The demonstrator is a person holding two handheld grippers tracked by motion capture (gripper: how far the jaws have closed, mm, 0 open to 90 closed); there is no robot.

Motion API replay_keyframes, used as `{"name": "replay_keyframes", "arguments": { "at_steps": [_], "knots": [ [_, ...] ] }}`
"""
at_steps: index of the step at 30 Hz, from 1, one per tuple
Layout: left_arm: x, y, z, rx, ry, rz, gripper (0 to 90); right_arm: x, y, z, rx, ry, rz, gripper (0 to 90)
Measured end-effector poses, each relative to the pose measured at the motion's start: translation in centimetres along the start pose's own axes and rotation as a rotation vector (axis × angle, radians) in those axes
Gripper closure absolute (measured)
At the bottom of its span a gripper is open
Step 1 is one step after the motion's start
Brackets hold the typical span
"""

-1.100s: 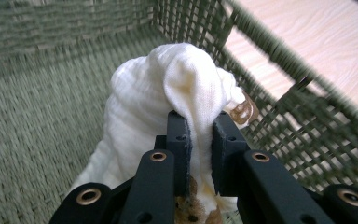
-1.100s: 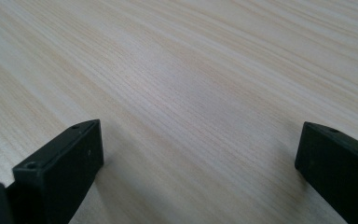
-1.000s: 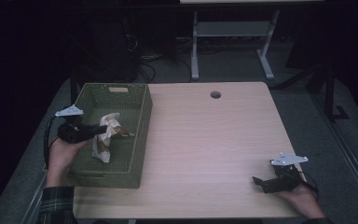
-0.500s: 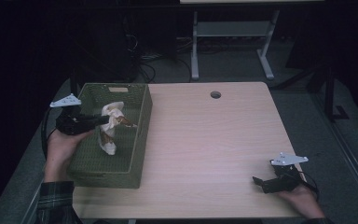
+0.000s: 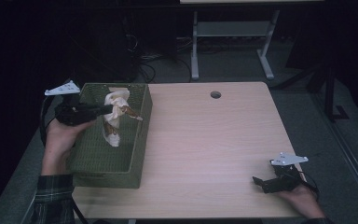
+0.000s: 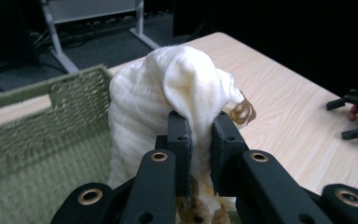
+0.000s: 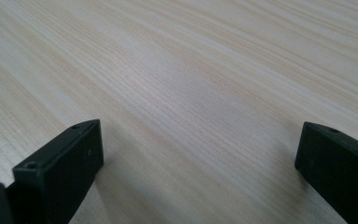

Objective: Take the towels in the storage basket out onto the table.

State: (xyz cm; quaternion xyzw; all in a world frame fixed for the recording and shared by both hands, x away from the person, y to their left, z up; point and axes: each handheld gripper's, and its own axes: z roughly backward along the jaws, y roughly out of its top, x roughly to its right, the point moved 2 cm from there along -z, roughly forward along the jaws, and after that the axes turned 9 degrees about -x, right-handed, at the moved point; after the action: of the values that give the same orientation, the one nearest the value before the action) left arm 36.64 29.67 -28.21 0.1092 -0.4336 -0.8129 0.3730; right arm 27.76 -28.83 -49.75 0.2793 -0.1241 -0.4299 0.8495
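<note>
While your left gripper (image 6: 199,135) clamps the cream, brown-stained cloth (image 5: 113,113) above the green woven basket (image 5: 96,161), its thin pinch could slip; your right gripper (image 5: 266,183) rests spread.

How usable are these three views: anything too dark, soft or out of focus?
High view: surroundings nearly black, but the table, green basket and cream cloth are evenly lit and readable. Left gripper view: the left tongs pinch the cloth; the black parts nearest the lens are slightly soft, the background dark. Right gripper view: the wood grain is clear, the right tongs near the lens soft-edged.
</note>
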Motion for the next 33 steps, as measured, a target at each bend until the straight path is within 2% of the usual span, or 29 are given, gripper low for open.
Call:
{"name": "replay_keyframes", "arguments": {
  "at_steps": [7, 17, 25, 33],
  "knots": [
    [1.5, 1.9, -0.4, 0.028, -0.049, -0.031, 79.7, 0.0, 0.0, 0.0, 0.000, 0.000, 0.000, 0.7],
    [4.1, 4.2, -1.9, 0.038, -0.111, -0.078, 79.8, 0.0, 0.0, 0.0, 0.000, 0.000, 0.000, 0.7],
    [6.5, 5.5, -4.0, 0.037, -0.162, -0.118, 79.8, 0.0, 0.0, 0.0, 0.000, 0.000, 0.000, 0.7],
    [8.7, 6.0, -6.3, 0.028, -0.207, -0.149, 79.8, 0.0, 0.0, 0.0, 0.000, 0.000, -0.001, 0.7]
  ]
}}
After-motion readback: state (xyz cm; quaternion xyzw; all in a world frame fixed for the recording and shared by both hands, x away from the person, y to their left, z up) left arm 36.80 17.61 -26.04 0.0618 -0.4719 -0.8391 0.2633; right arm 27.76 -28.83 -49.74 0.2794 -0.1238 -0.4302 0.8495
